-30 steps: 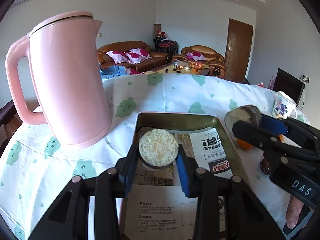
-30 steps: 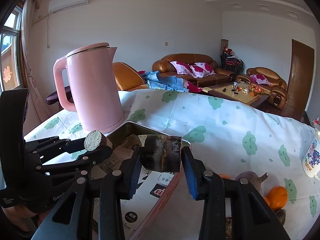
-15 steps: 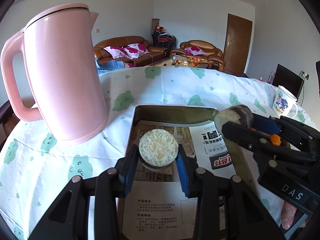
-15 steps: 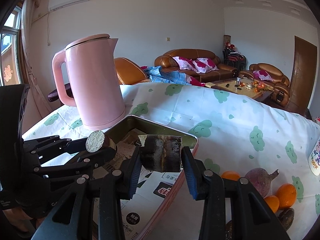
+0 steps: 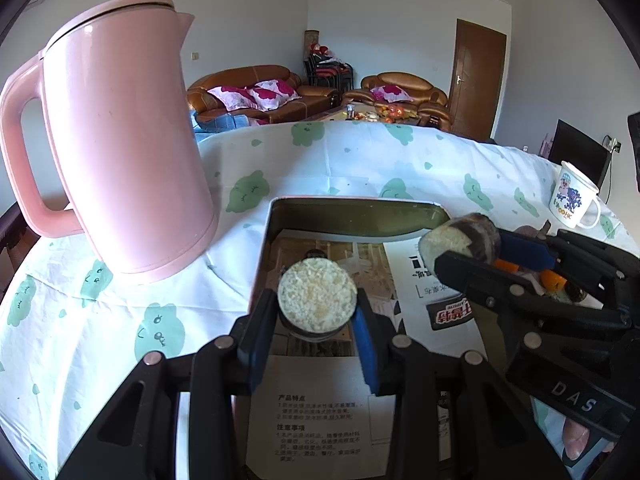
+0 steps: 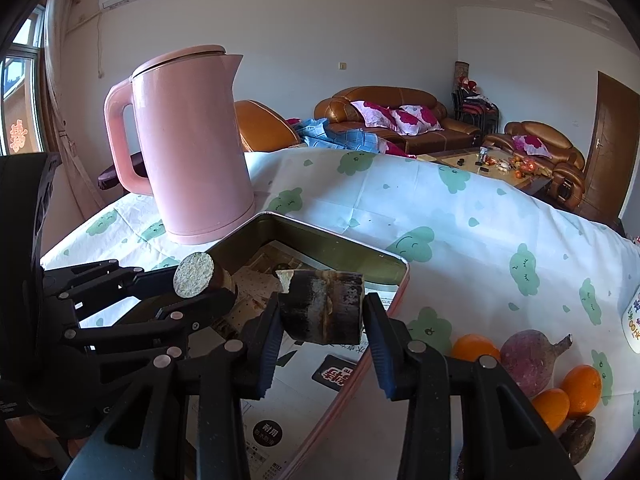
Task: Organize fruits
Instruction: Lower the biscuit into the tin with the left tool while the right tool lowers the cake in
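Pink tin tray (image 5: 352, 216) lined with printed paper sits on the cloud-print tablecloth (image 5: 360, 160), right beside the pink kettle (image 5: 120, 152); that is where I judge the pieces go. My left gripper (image 5: 316, 316) is clamped on a short sugarcane piece (image 5: 317, 300), pale cut end facing the lens, hanging over the tray's paper lining. My right gripper (image 6: 322, 322) is clamped on a second cane piece (image 6: 322, 308), held sideways, dark rind showing, above the tray's right rim. Change over the last second: tray and kettle sit larger and nearer in both views than a second ago, and the right-hand piece now reads over the tray edge instead of out over the cloth, so both pieces have closed in on the tray. Grips look the same throughout, no slip seen. Neither piece touches the lining yet, as far as I can tell. Meaning for the task: both are about ready to set down, probably lower first and then let go. The rest of the produce, oranges (image 6: 580, 388) and a purple root (image 6: 532, 356), lies on the cloth to the right, not yet sorted.
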The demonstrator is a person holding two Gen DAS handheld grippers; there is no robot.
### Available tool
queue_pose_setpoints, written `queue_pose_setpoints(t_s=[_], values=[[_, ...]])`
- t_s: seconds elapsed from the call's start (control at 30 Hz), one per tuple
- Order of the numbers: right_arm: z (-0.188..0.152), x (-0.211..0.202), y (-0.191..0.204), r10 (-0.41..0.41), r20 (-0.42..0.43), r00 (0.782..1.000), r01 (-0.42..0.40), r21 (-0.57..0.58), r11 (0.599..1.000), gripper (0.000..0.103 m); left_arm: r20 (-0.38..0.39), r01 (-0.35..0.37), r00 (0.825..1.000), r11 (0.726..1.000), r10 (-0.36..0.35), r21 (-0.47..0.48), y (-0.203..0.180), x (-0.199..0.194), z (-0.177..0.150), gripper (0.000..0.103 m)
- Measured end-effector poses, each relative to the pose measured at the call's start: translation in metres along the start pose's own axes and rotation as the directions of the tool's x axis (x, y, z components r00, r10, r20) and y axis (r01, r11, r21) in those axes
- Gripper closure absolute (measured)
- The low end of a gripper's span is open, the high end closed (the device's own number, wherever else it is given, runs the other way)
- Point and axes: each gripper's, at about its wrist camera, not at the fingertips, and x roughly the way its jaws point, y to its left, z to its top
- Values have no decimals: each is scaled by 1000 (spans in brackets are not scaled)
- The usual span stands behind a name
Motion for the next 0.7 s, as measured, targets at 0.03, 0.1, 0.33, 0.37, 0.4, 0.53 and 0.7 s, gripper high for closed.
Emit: queue_pose_setpoints(t_s=[0.03, 0.1, 0.33, 0.37, 0.4, 0.53, 0.7], values=[[0, 1, 1, -2, -4, 1000, 2, -3, 1000, 61, 0, -1, 1000, 1000, 1, 0, 0, 0, 0, 64], [-1, 2, 2, -2, -9, 1000, 2, -7, 1000, 61, 0, -3, 1000, 1000, 3, 2, -1, 0, 0, 64], [-3, 6, 4, -3, -29, 1000, 2, -15, 1000, 61, 1, -11, 1000, 1000, 11, 12, -1, 1, -1, 64], [-3, 7, 3, -3, -30, 1000, 3, -14, 1000, 61, 1, -11, 1000, 1000, 11, 12, -1, 1, -2, 64], [-3, 8, 3, -4, -34, 999, 3, -15, 1000, 61, 1, -12, 1000, 1000, 12, 13, -1, 1, -1, 64], [-4, 10, 3, -6, -44, 999, 6, -20, 1000, 61, 2, -21, 1000, 1000, 21, 15, 0, 1, -2, 64], [-4, 10, 4, -7, -45, 999, 6, -21, 1000, 61, 4, -29, 1000, 999, 29, 19, 0, 1, -2, 64]])
